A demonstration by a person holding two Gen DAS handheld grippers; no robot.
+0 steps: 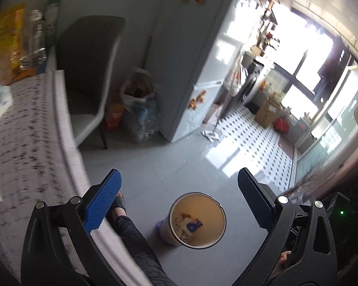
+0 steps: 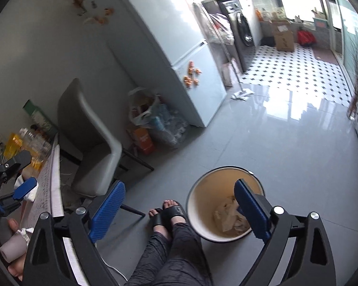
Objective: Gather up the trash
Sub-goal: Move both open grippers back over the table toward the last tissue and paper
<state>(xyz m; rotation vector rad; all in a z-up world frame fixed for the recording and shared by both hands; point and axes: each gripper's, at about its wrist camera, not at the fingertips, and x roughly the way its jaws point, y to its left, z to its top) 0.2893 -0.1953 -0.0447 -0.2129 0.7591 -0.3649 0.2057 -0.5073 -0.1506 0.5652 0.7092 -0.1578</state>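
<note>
Above the bin (image 1: 197,217), left gripper (image 1: 179,202) and right gripper (image 2: 180,211) are hanging released, empty; drop looks done. Next: reaching to the table (image 1: 24,119) for more trash.

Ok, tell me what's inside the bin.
The bin holds crumpled brownish paper and a small blue packet. Anything beneath the paper is covered, and the right gripper's finger hides part of the contents in its view.

The grey tiled floor (image 2: 262,138) carries a round bin (image 2: 198,205) holding crumpled paper, a chair (image 2: 95,143), and full plastic bags (image 2: 155,116) beside the fridge (image 2: 179,54).
</note>
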